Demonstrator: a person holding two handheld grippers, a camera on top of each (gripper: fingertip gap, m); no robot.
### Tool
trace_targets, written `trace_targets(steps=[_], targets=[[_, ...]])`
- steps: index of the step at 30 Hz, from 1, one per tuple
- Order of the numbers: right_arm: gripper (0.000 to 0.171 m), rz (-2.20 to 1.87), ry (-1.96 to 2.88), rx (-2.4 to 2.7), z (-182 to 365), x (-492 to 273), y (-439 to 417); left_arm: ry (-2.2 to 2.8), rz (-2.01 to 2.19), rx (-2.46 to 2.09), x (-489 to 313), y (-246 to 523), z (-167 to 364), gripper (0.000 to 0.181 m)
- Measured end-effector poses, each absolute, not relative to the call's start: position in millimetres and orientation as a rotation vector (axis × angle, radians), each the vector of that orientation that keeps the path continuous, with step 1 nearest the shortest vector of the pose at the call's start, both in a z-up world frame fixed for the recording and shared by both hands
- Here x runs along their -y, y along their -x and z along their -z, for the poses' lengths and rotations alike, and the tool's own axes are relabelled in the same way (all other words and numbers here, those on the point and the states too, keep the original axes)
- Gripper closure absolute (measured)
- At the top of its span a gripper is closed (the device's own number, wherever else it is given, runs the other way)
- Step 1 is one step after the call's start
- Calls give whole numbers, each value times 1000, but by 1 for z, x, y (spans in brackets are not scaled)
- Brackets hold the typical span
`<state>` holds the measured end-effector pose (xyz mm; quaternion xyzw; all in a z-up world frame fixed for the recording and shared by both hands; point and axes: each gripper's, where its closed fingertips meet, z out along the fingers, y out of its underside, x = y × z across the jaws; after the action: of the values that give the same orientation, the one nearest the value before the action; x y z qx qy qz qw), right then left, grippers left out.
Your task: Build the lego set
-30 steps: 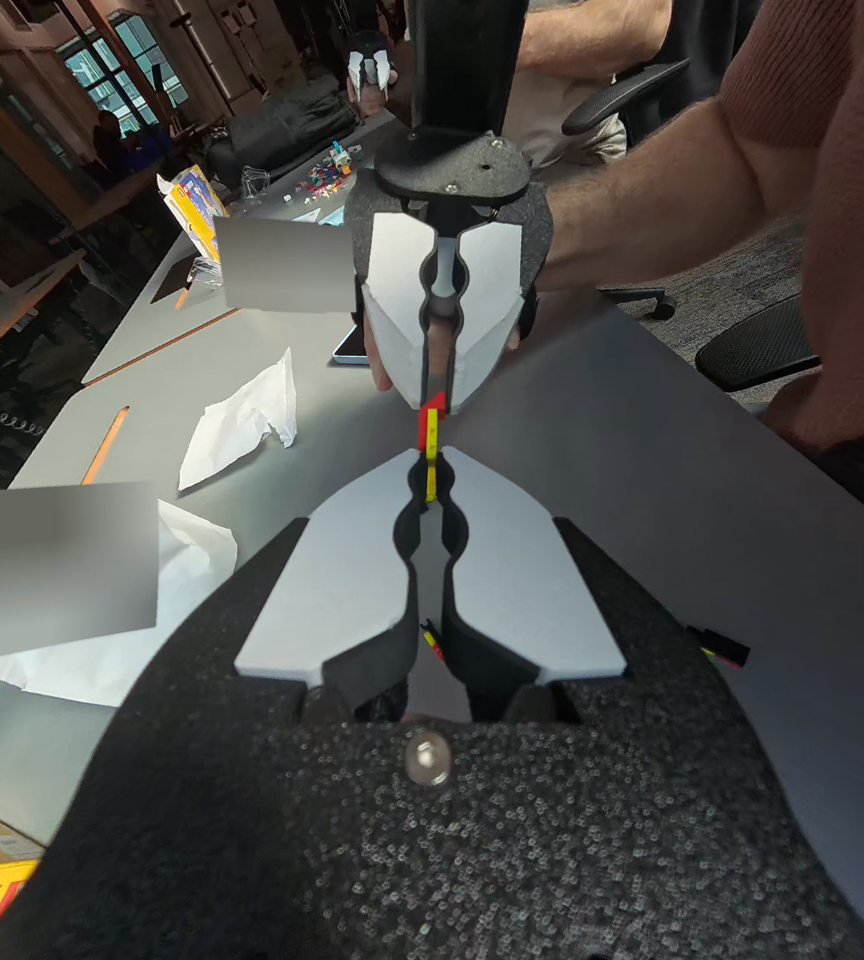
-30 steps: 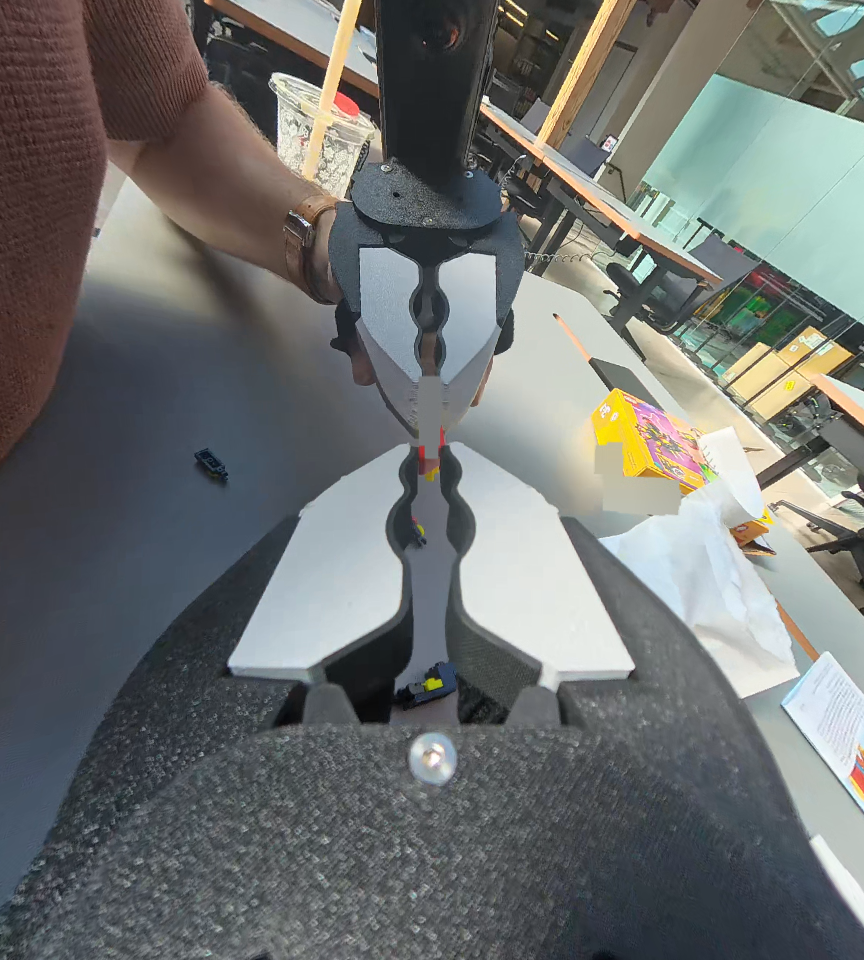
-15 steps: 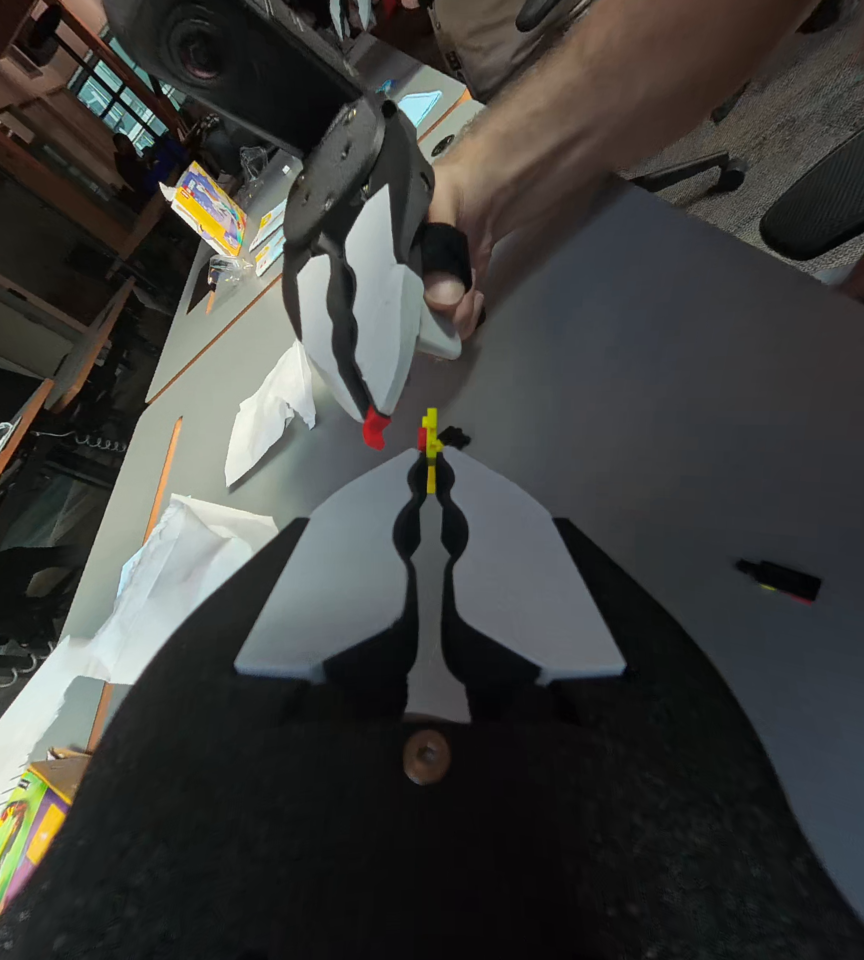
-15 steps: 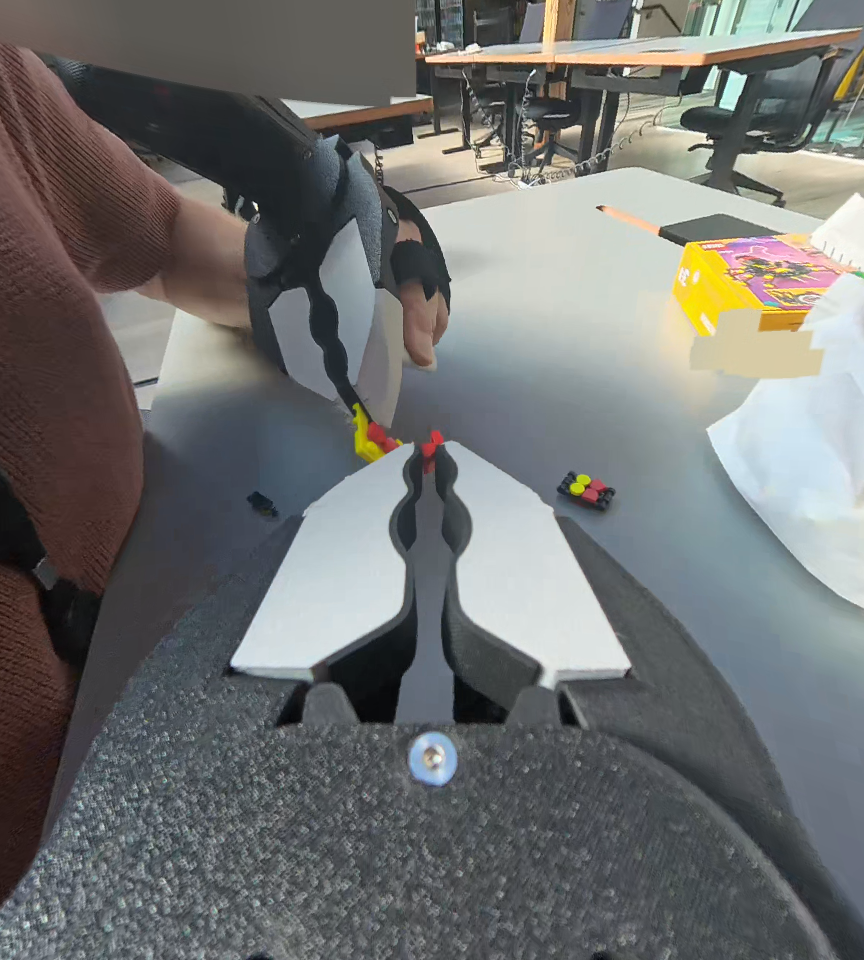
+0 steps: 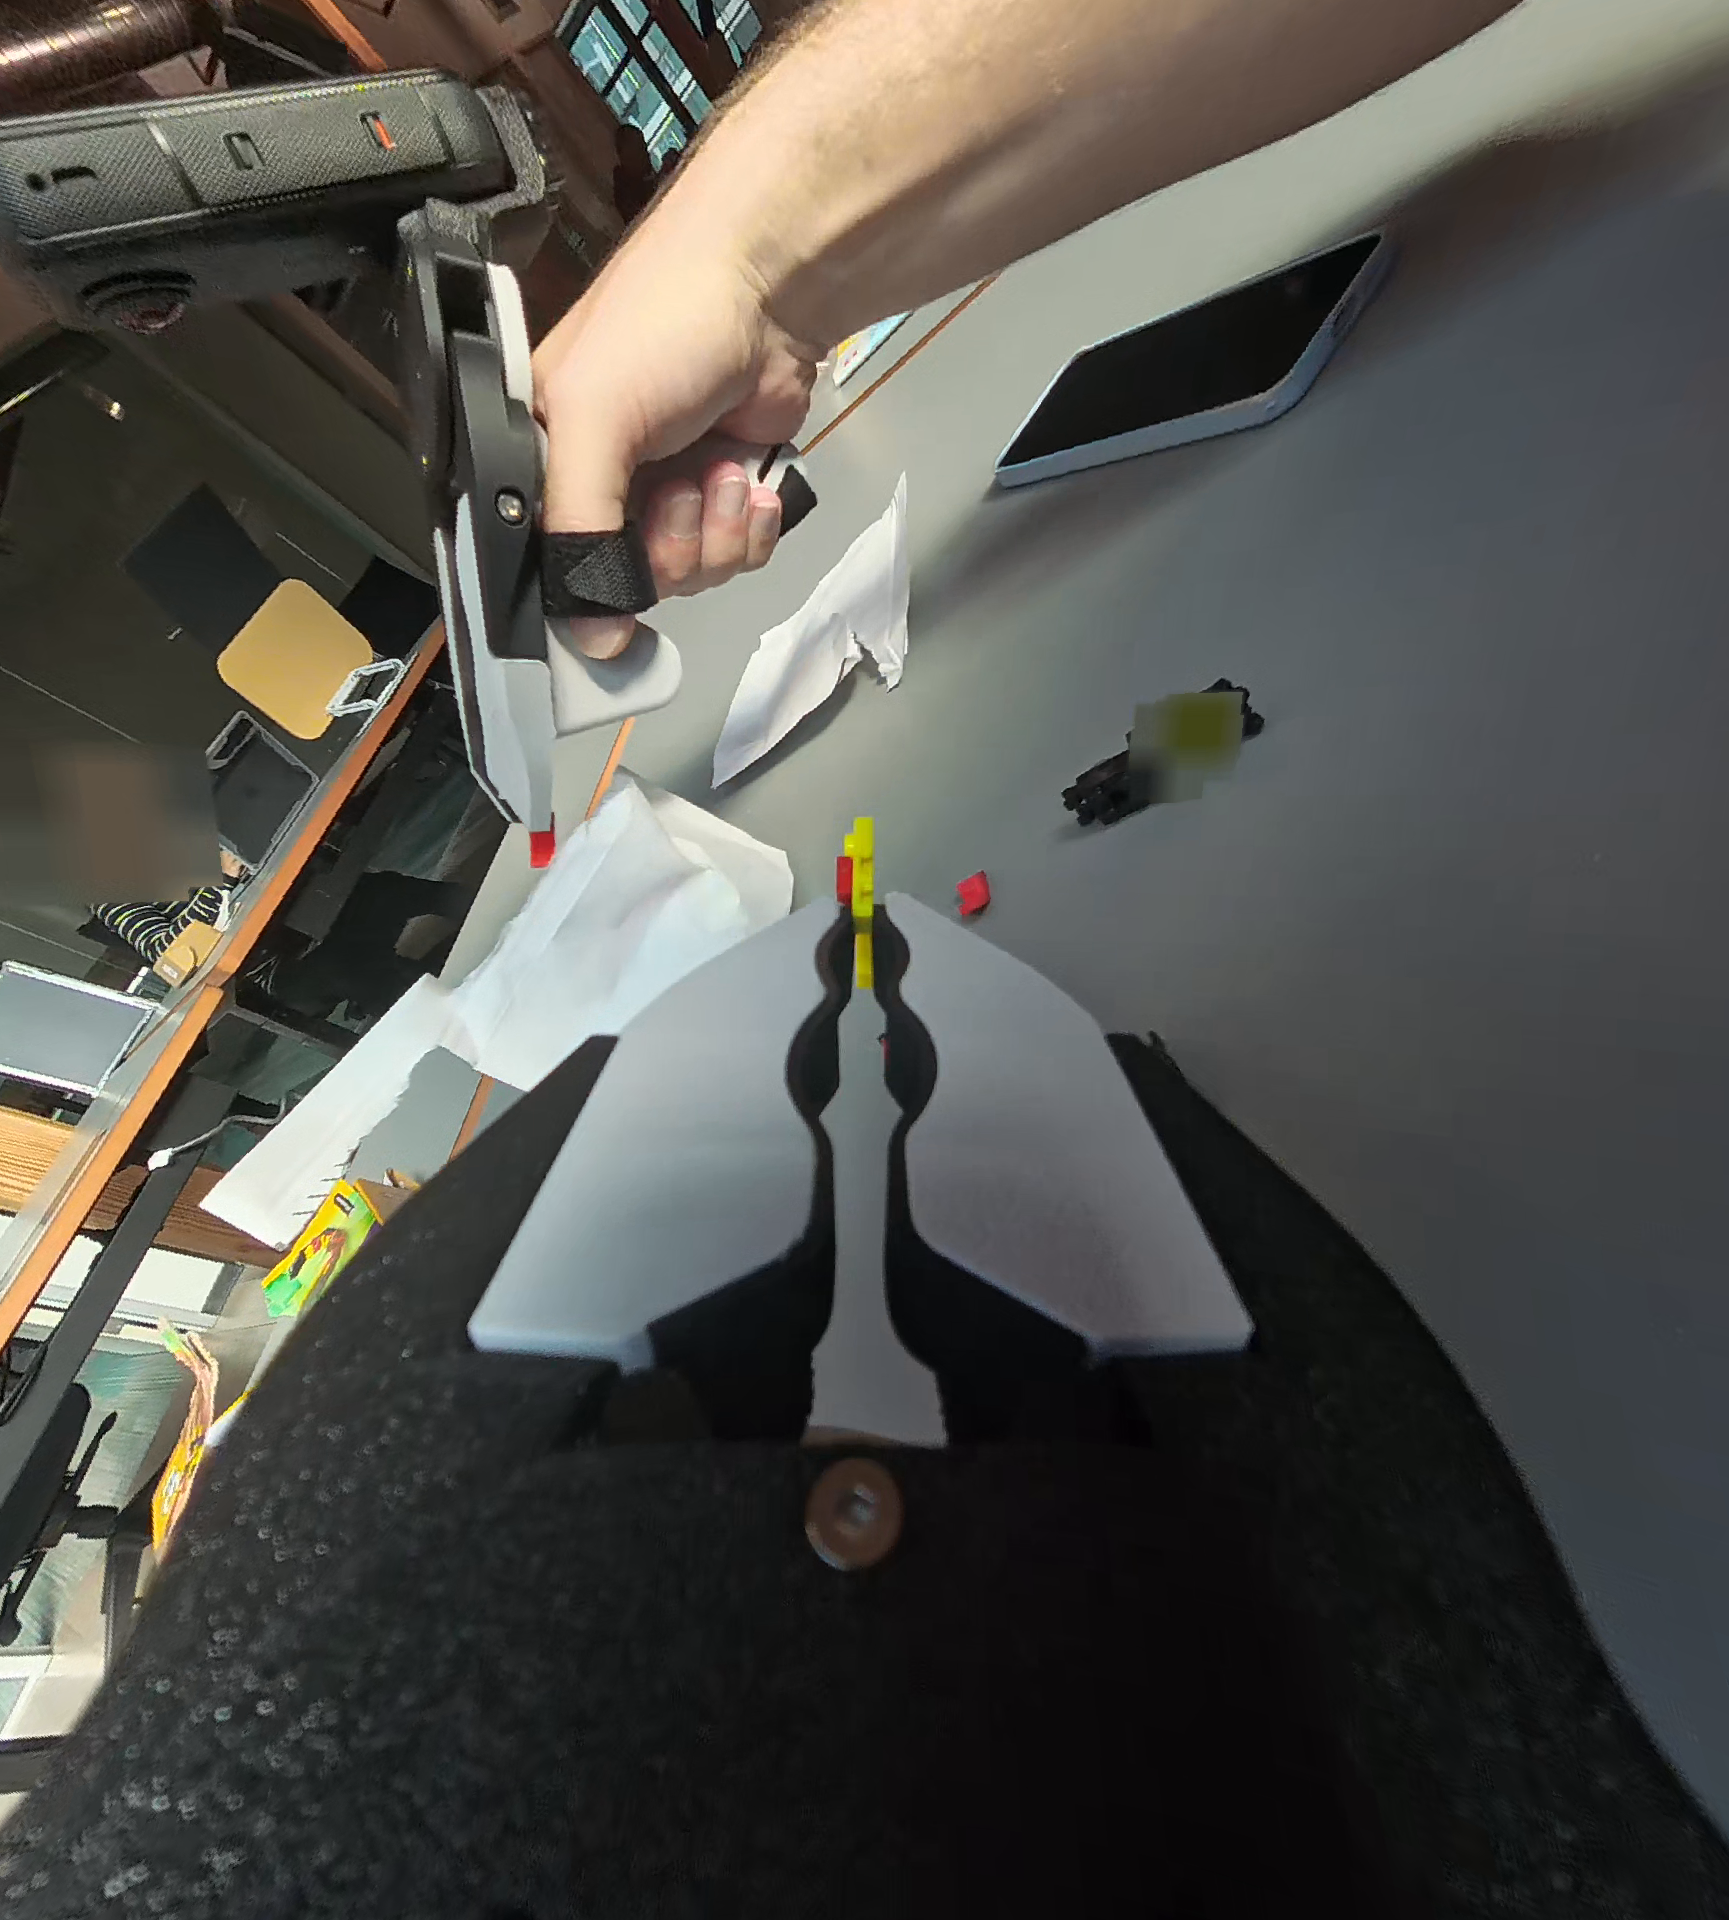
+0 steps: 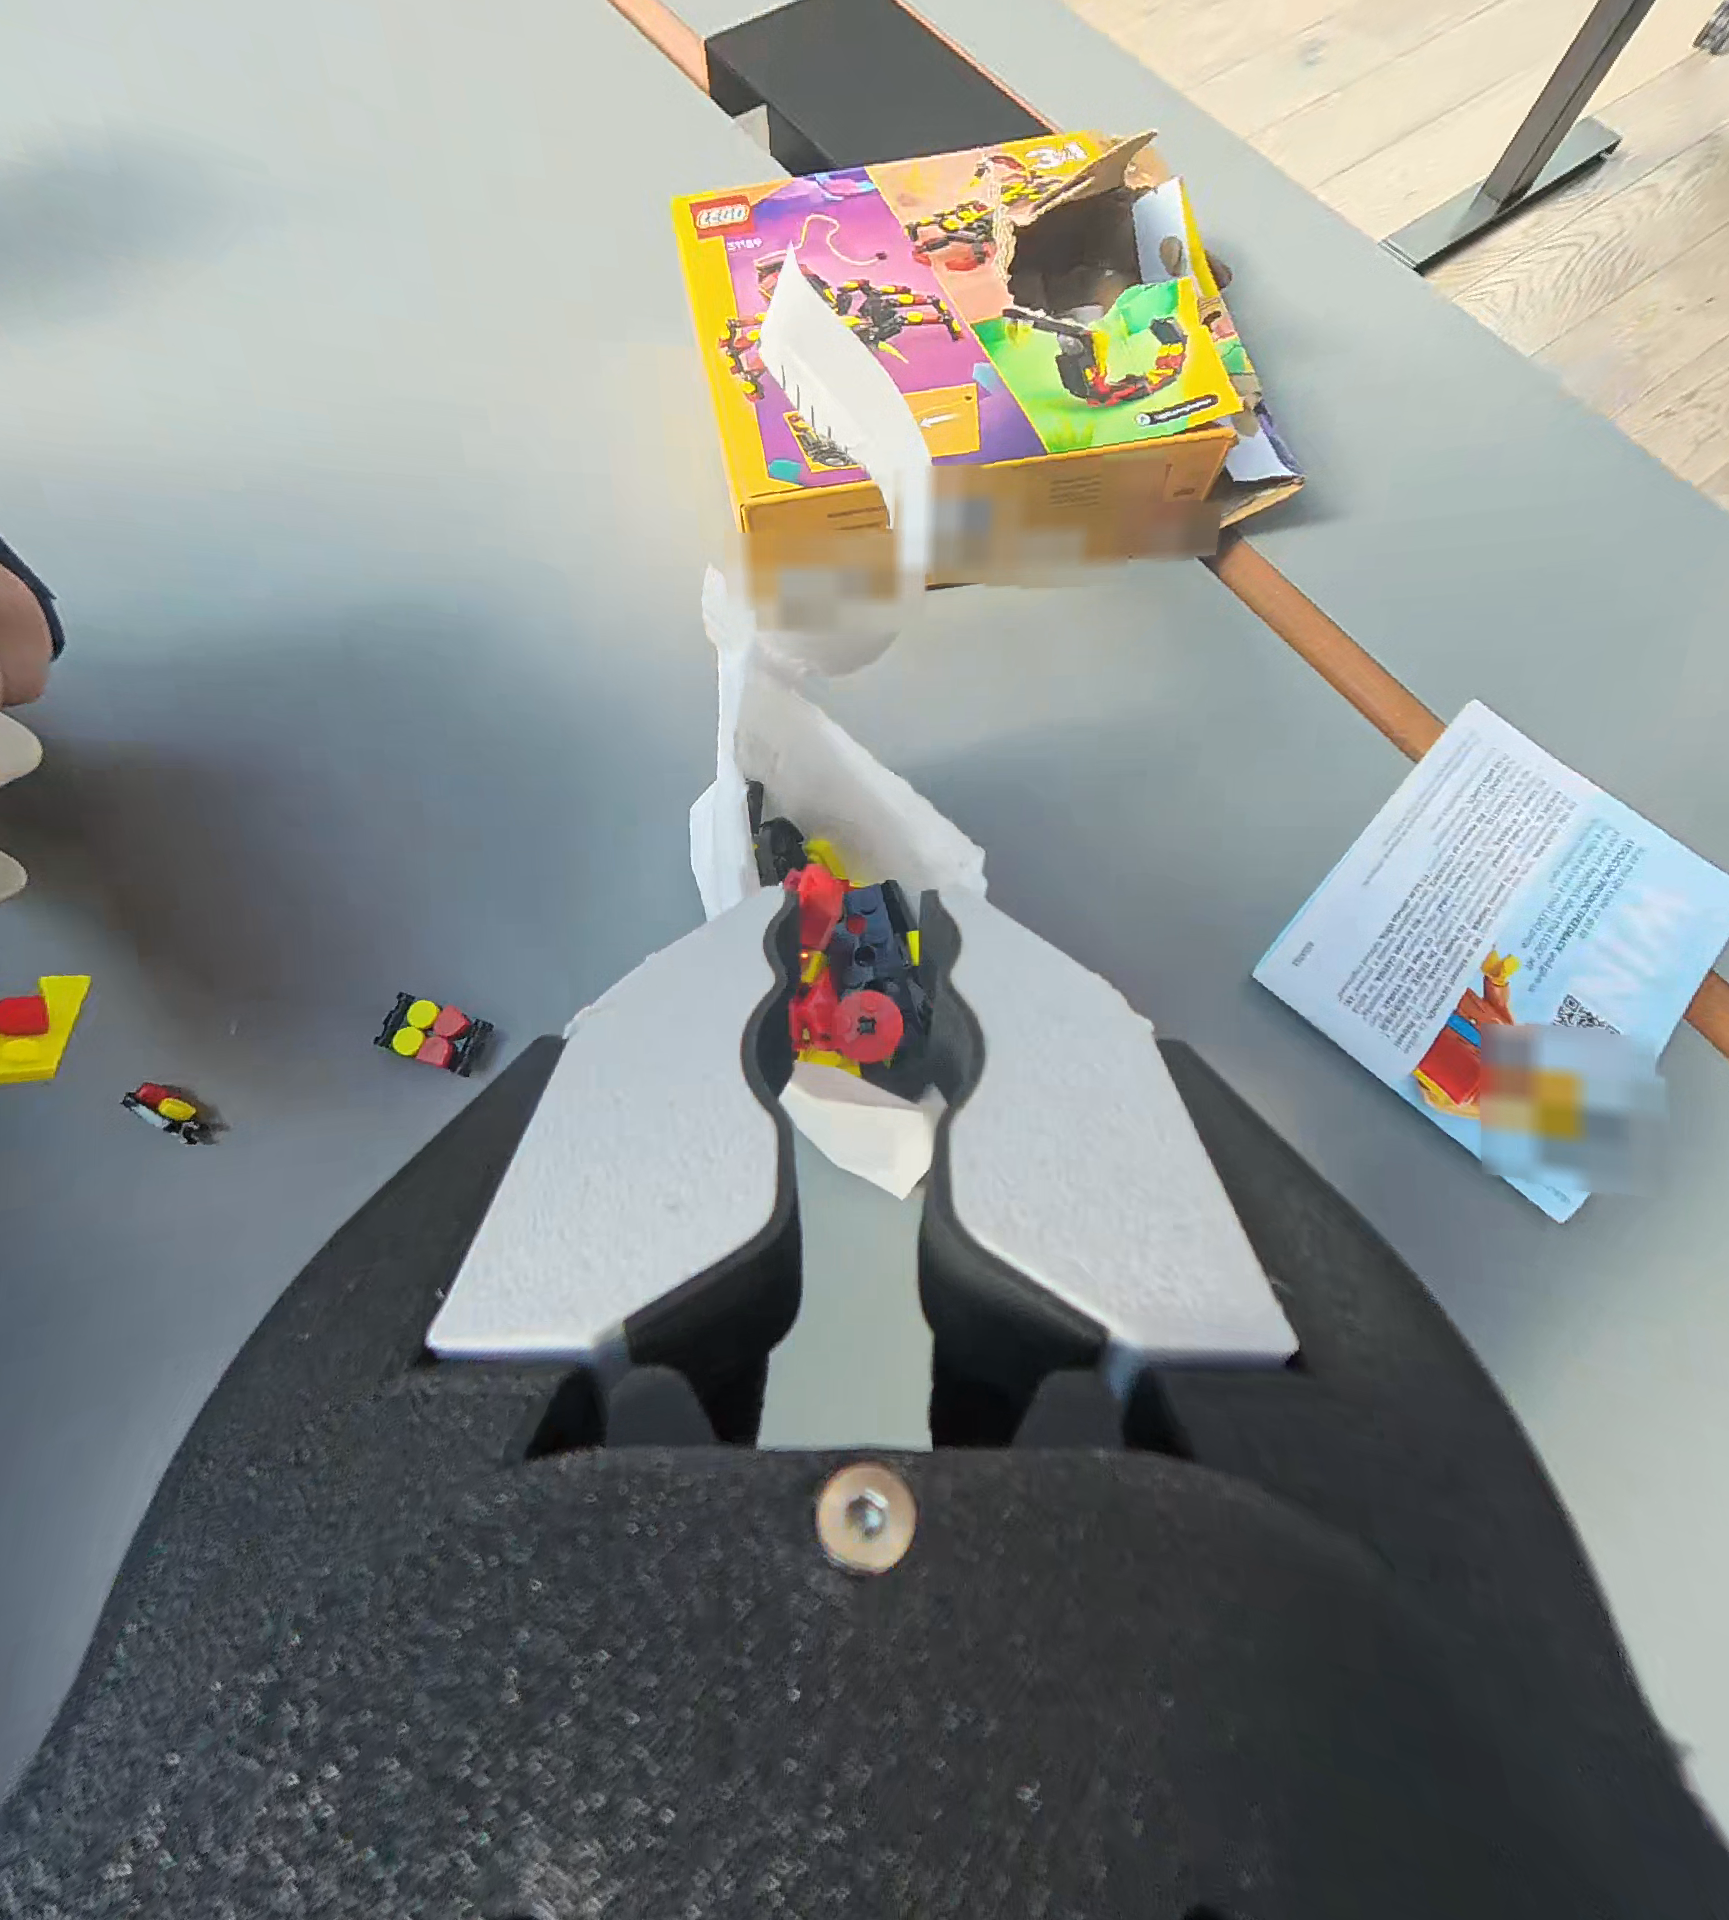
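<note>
My left gripper (image 5: 860, 906) is shut on a yellow plate (image 5: 861, 914) that carries red pieces, held edge-on above the grey table (image 5: 1462, 935). The plate also shows at the left edge of the right wrist view (image 6: 8, 1049). My right gripper (image 6: 855, 906) hovers over a pile of red, yellow and black bricks (image 6: 855, 997) lying on torn white paper (image 6: 839, 769). Its jaws stand partly apart. A small red piece (image 5: 540, 847) sits at its tip (image 6: 816, 899); I cannot tell whether it is gripped.
Two small black, red and yellow assemblies (image 6: 434, 1029) (image 6: 169, 1110) lie on the table. A loose red brick (image 5: 972, 894), a black assembly (image 5: 1109, 790) and a phone (image 5: 1192, 374) lie farther off. A torn yellow box (image 6: 964, 332) and a leaflet (image 6: 1504, 935) lie near the table edge. My hands' fingertips stand some 15 centimetres from each other.
The grippers, tip to tip a second ago, have drawn apart. The right one swung over to the brick pile and its jaws widened. The left one still holds the yellow plate.
</note>
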<state>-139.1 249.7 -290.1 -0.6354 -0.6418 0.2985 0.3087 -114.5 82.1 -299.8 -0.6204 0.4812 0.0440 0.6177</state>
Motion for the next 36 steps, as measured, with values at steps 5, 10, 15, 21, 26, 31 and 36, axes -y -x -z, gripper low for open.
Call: trace_targets(steps=[5,10,15,21,26,31,36], targets=[[141,-776,1627,1636,277,-247,130,1328,-287,-1111,-87,122,294,179],[156,-995,1262,1726,249,-145,112,1227,-398,-1236,-79,112,299,179],[155,-685,1262,1987,324,-128,86,1356,-227,-1165,-85,117,306,179],[150,-688,1404,2183,373,-148,79,1383,-206,-1133,-88,124,312,179],[163,-687,1444,2237,381,-156,87,1400,-228,-1119,-89,131,315,179],[163,-777,1316,1995,298,-184,110,1430,-251,-1133,-96,140,322,179],[157,-618,1408,1958,281,-239,134,1429,-302,-1173,-103,143,331,179]])
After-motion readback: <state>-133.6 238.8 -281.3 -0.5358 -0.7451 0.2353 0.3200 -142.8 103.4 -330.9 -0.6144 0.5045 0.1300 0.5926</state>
